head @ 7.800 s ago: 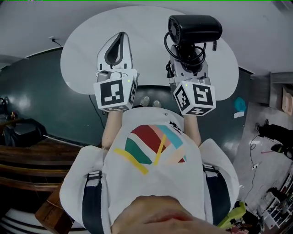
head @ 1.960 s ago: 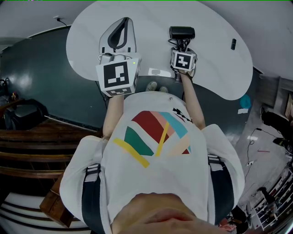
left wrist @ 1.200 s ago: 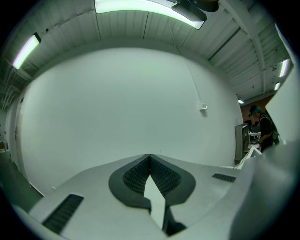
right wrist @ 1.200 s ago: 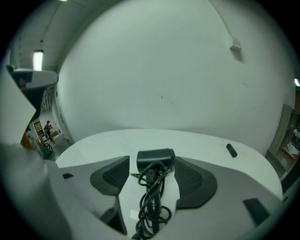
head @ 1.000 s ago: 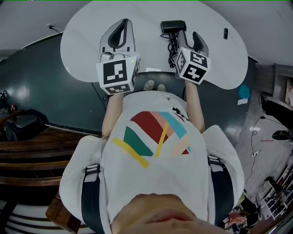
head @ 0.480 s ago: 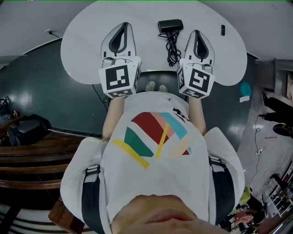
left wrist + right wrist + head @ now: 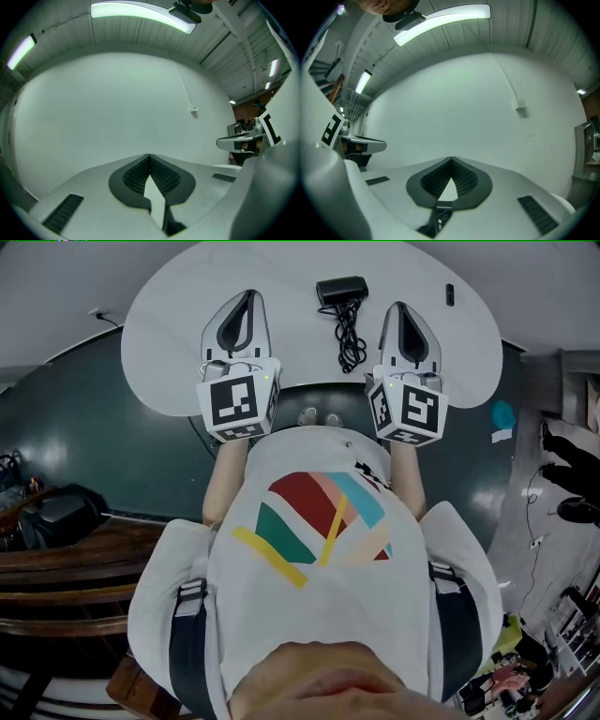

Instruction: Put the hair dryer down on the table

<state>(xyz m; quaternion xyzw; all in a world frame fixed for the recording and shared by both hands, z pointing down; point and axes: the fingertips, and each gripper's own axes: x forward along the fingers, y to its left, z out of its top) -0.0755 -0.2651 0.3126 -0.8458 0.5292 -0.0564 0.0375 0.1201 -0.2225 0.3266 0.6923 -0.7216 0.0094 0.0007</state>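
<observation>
Hair dryer (image 7: 341,289) first: it lies on the white table (image 7: 169,343), out toward the far edge, and nothing of mine touches it. Its black body sits crosswise to me, long axis running left to right in the head view. Its cord (image 7: 349,334) trails back from it in a loose tangle toward my side of the table.

My left tongs (image 7: 248,296) and my right tongs (image 7: 401,307) both hover over the table and point away from me, roughly parallel. The dryer sits between their two lines and a little beyond the tips. It lies ahead and to the left of the right tongs, ahead and to the right of the left tongs. The right tips are the nearer of the two, near the dryer but clearly apart from it. The cord runs down the gap between both tools without touching either.

Both pairs are pressed together on nothing. In the left gripper view the ribbed pads meet at the tip with only white wall behind them, and the right gripper view shows the same.

By my reckoning the setting down is finished. If anything remains, it is drawing my hands back straight toward me, keeping the right tongs off the cord.

A small dark object (image 7: 449,294) lies further right on the table, well apart from everything.
</observation>
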